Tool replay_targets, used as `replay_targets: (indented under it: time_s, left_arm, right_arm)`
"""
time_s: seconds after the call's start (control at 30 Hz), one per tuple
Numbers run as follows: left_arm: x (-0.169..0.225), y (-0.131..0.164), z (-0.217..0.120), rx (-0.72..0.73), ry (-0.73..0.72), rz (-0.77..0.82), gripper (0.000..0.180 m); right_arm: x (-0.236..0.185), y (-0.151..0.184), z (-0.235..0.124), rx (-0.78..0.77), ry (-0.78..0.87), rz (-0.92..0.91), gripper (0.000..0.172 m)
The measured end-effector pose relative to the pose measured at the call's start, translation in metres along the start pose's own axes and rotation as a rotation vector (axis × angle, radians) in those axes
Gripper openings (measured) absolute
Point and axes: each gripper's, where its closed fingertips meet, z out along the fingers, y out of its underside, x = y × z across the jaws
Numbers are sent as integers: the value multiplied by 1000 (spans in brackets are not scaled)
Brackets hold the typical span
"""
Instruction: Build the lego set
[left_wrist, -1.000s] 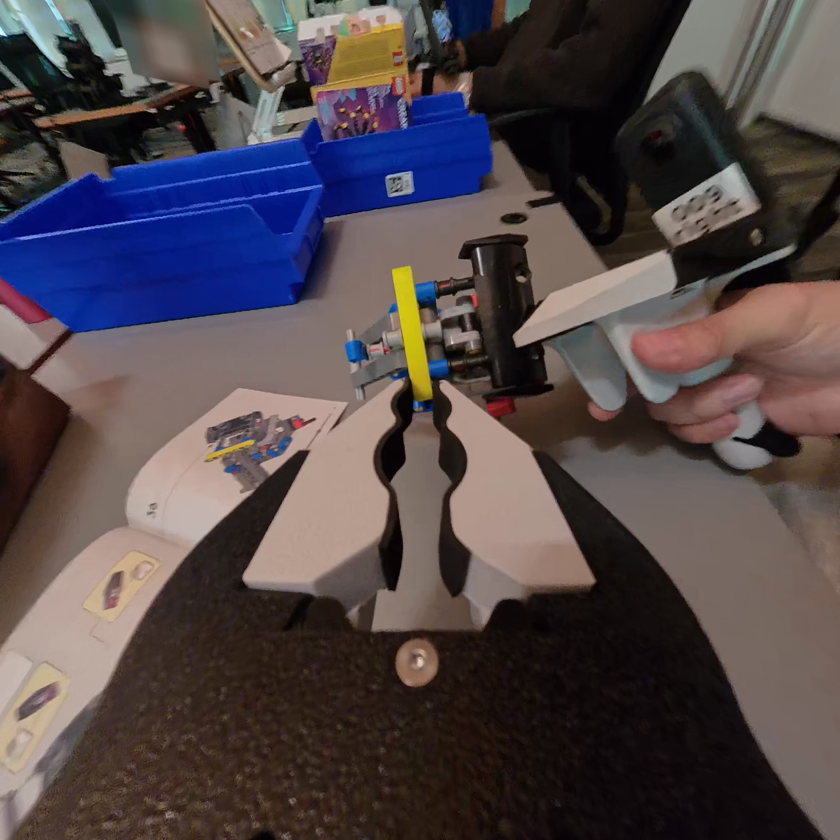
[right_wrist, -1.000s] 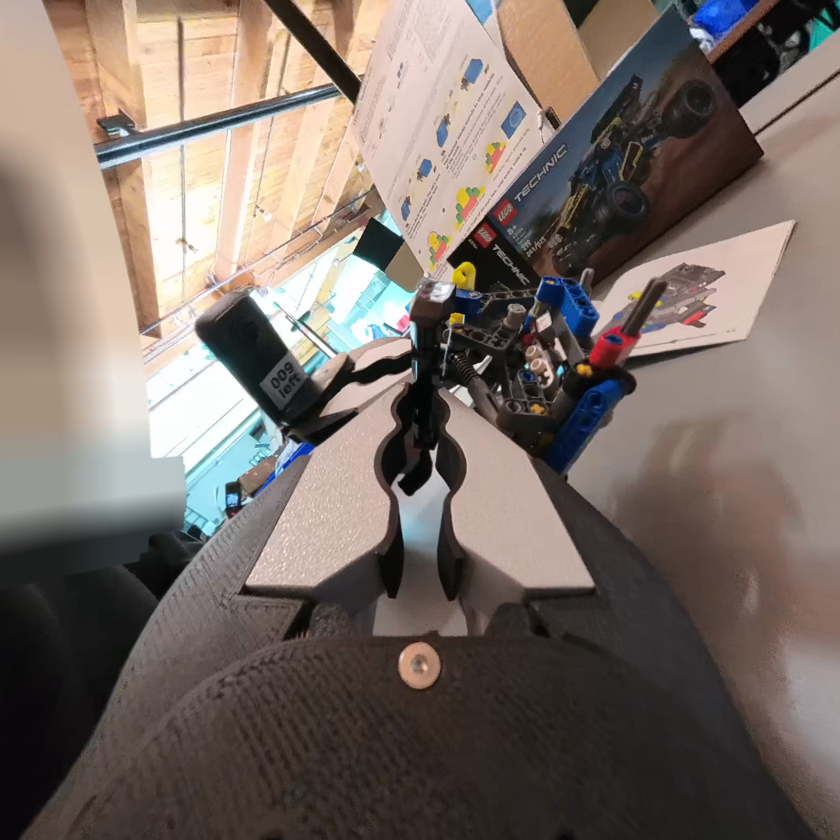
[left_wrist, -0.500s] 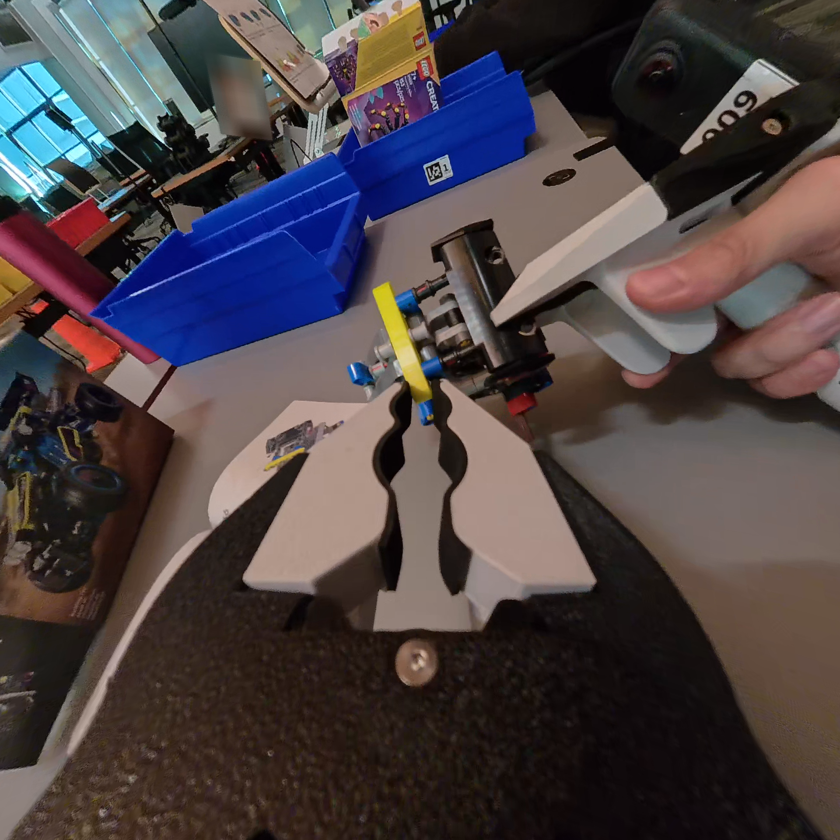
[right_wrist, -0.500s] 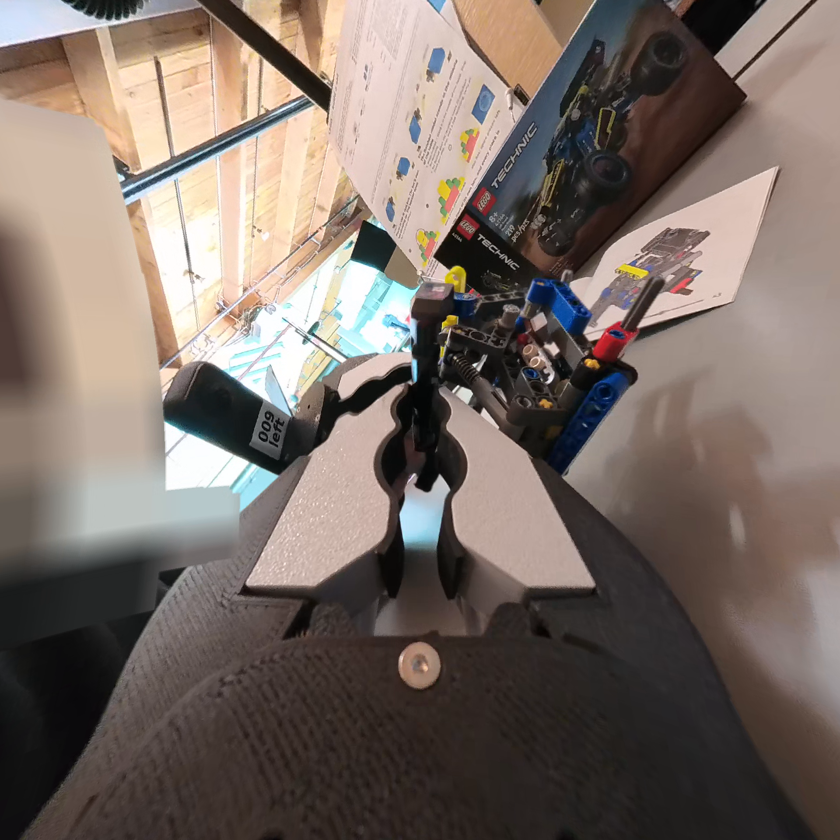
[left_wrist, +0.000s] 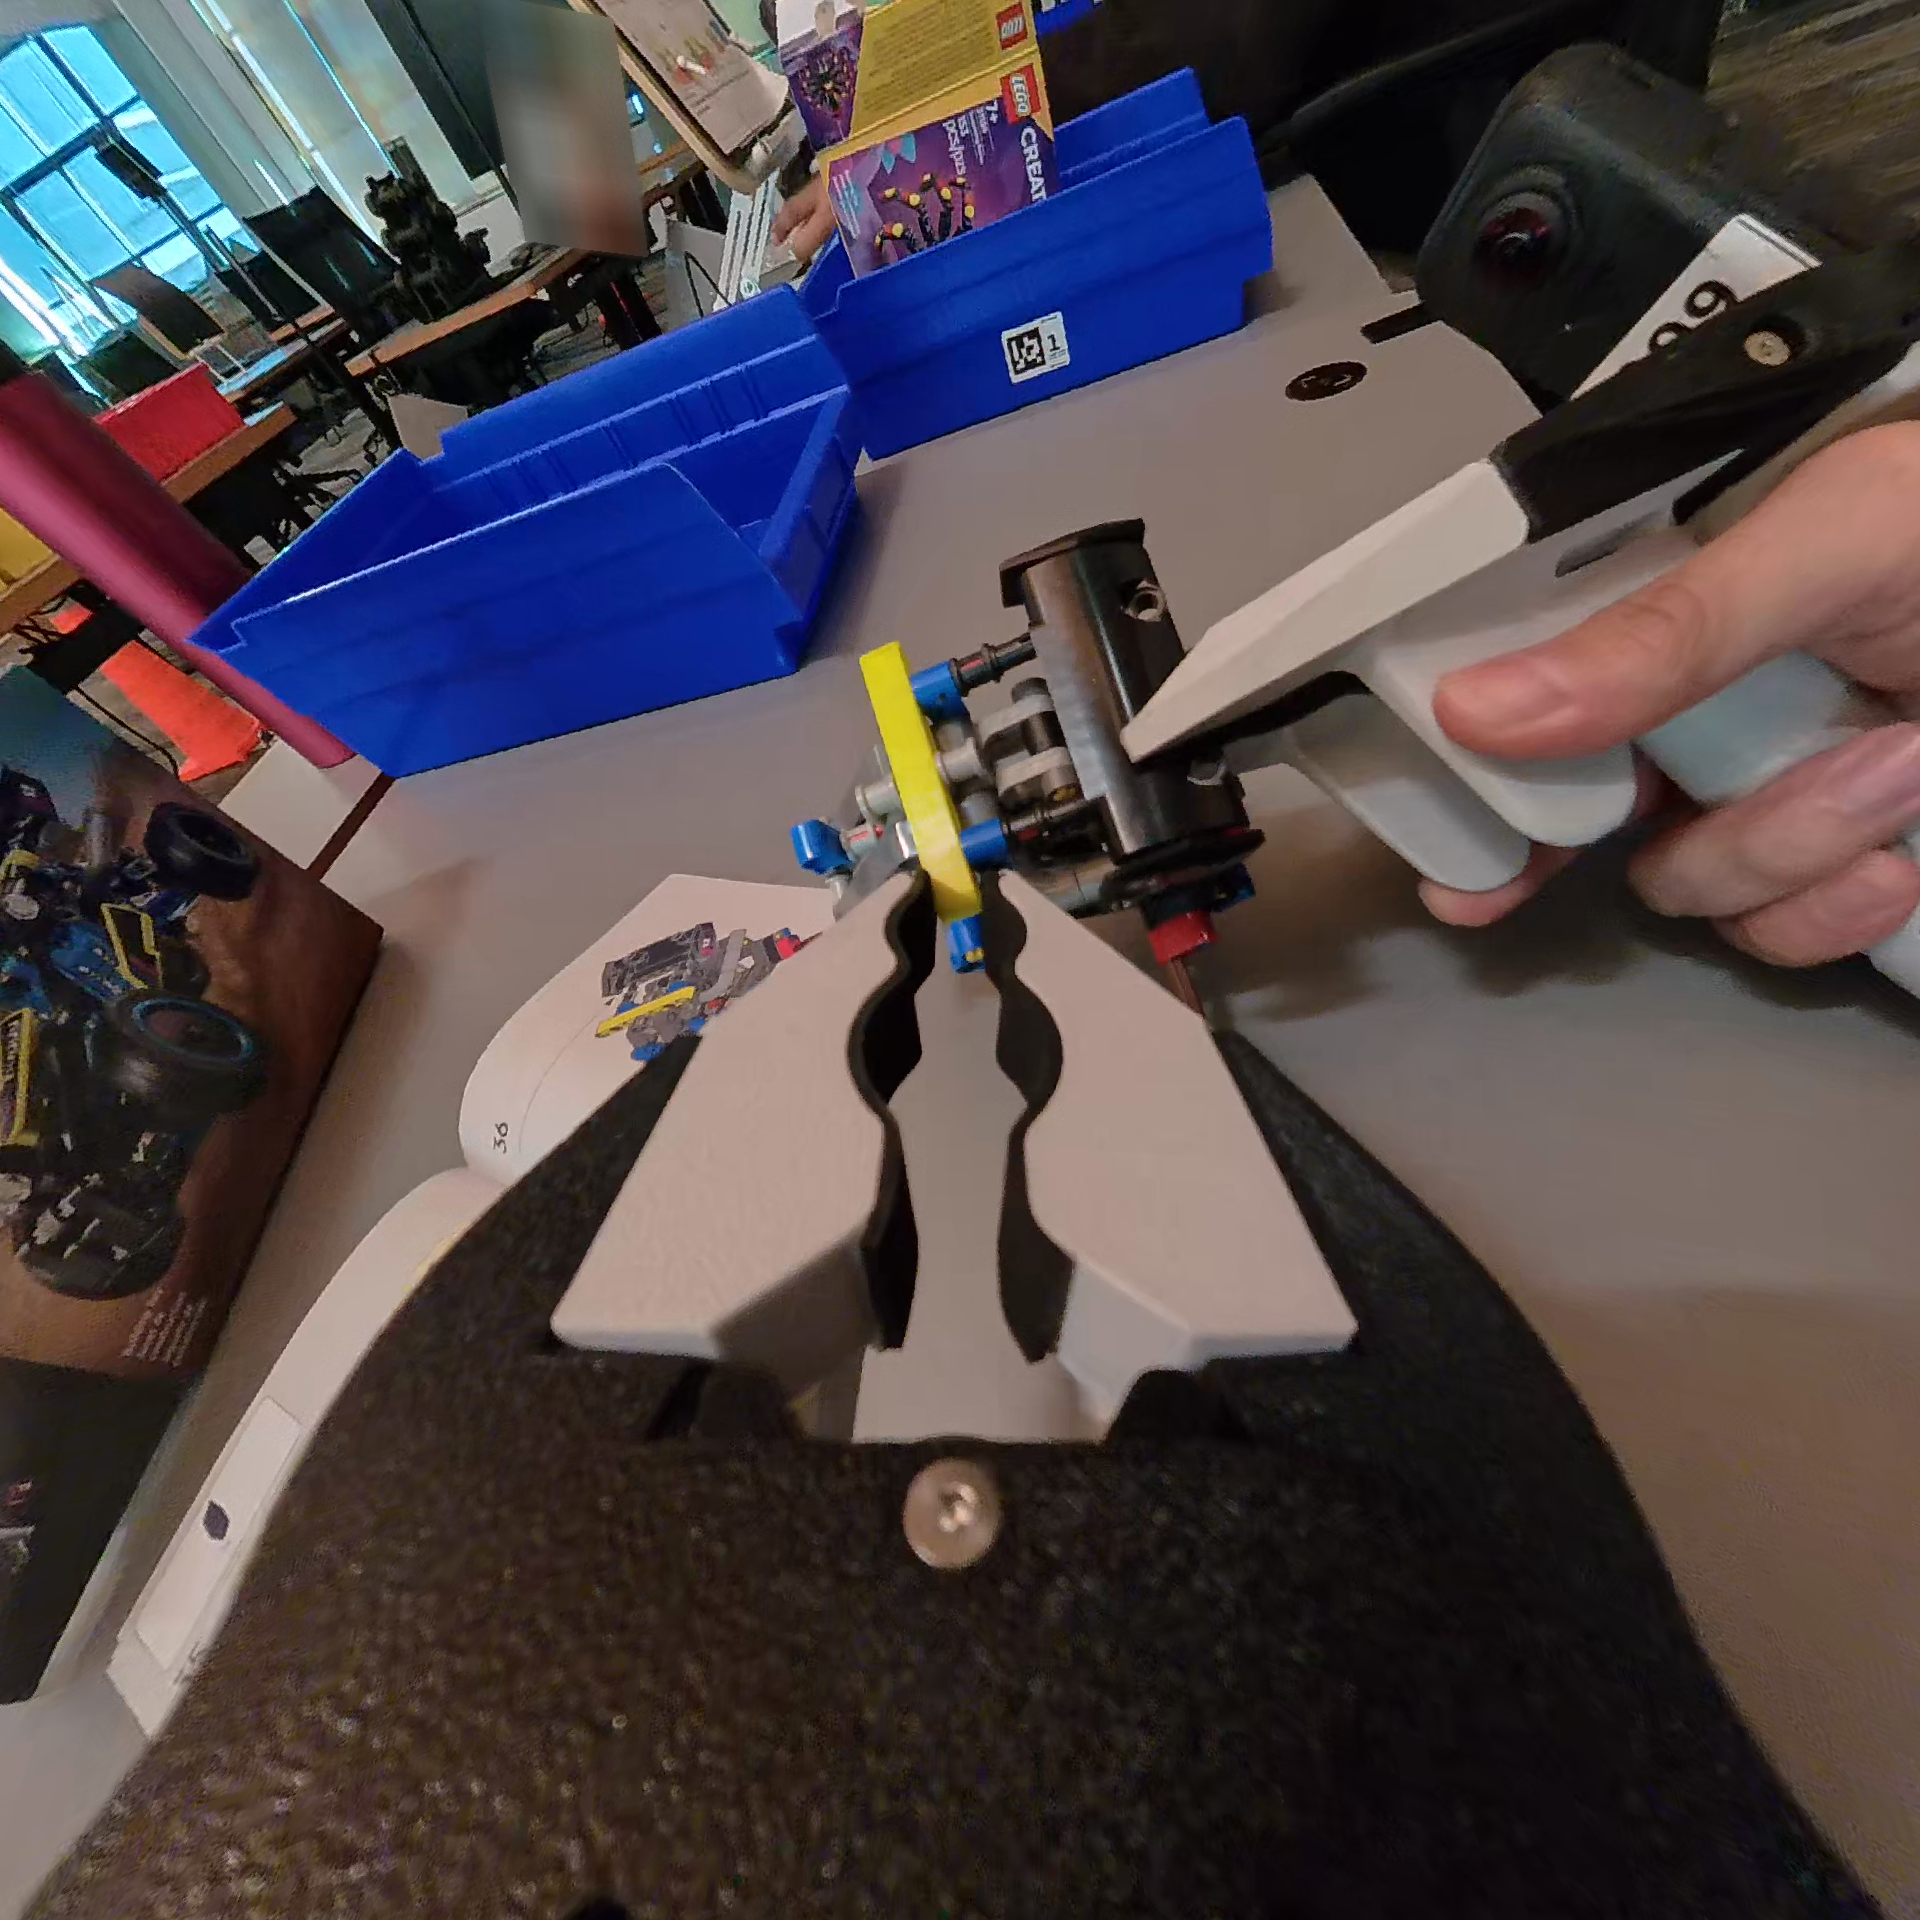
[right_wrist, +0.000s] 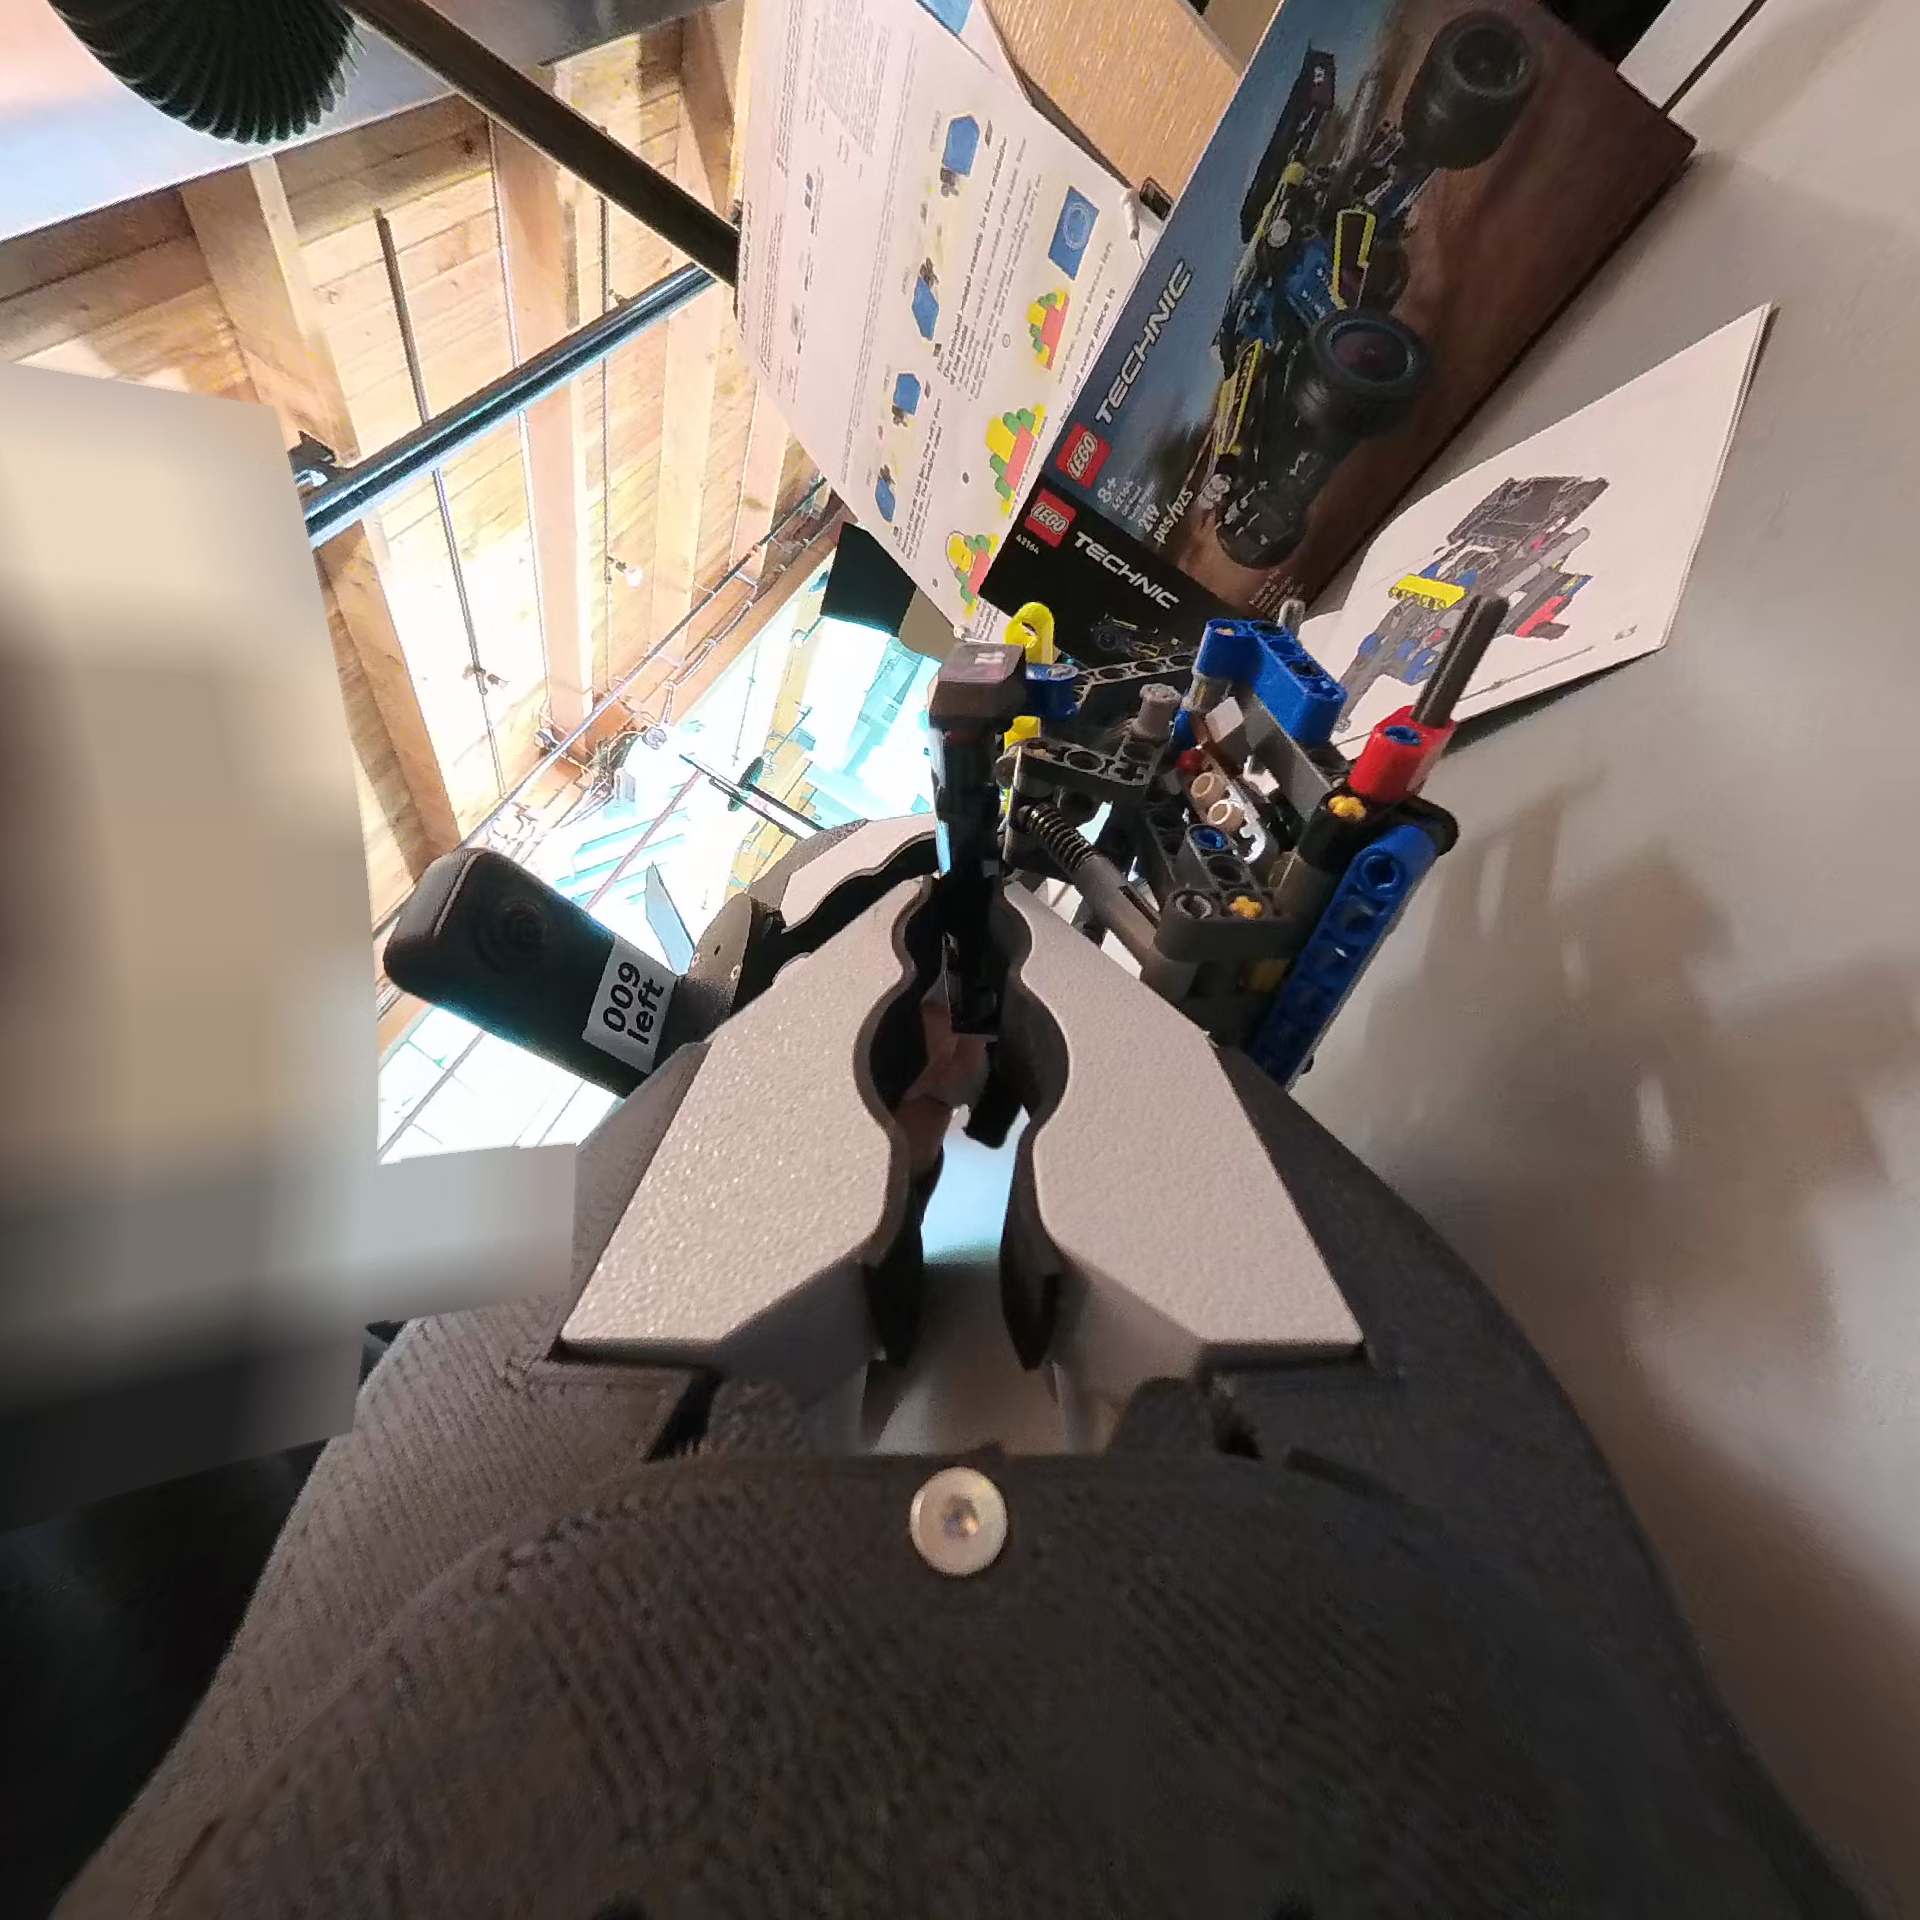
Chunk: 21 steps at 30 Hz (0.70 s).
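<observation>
Left gripper (left_wrist: 961, 914) pinches the stiff, light toy-brick model's (left_wrist: 1039, 769) yellow beam (left_wrist: 914, 769); right gripper (right_wrist: 966, 925) clamps its black frame (right_wrist: 971, 831), likely fragile at the joints.

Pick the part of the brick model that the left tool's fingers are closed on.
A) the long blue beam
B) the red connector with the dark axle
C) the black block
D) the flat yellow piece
D: in the left wrist view the left tool pinches the lower edge of the flat yellow piece at its fingertips.
</observation>
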Motion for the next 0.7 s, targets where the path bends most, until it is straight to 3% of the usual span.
replay_targets:
  time_s: [0.27,0.47,0.57,0.7]
  left_arm:
    - [0,3,2,-10,-13,-21,7]
    - [22,16,-7,-76,293,-74,6]
    - [31,17,-22,-109,438,21,35]
    - [32,9,-22,-10,458,151,48]
  right_arm:
    - [5,-9,1,32,-1,30,6]
    - [7,-1,-7,-141,-53,129,5]
    - [-1,-1,-16,-233,-153,284,5]
    - [-4,5,-28,-387,-199,360,6]
